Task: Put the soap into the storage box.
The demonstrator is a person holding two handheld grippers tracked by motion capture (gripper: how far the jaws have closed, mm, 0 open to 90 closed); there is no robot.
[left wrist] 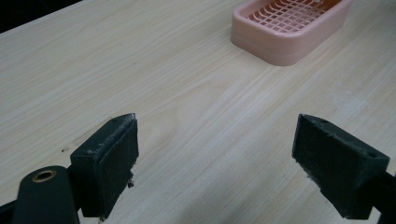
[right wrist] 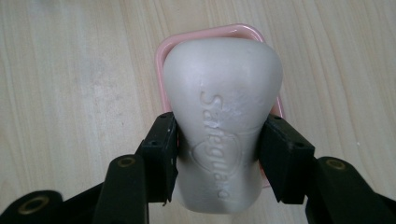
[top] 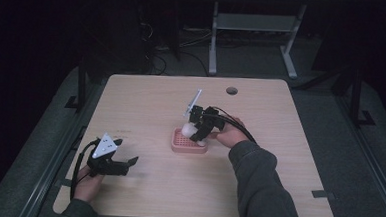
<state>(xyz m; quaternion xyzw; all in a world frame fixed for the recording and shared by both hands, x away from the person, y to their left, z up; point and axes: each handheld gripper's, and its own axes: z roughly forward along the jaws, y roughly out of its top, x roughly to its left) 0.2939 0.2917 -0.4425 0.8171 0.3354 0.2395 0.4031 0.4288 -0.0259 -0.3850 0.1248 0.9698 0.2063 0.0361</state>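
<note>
Right claw (right wrist: 217, 154) pinched white soap bar (right wrist: 222, 107) directly above pink soap dish (right wrist: 162, 51). Left claw (left wrist: 224, 163) spread, idle. Best: lower soap level, centred, then release.

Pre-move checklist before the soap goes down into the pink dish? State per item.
1. Soap bar clamped between both jaws of the right hand-held gripper: ok.
2. Bar over the pink soap dish, rim showing around it: ok.
3. Dish grid free of other items: cannot tell, the bar hides most of it.
4. Left hand-held gripper open, holding nothing, well short of the dish: ok.
5. Gap between bar and dish: cannot tell.
6. Dish flat on the table: ok.
</note>
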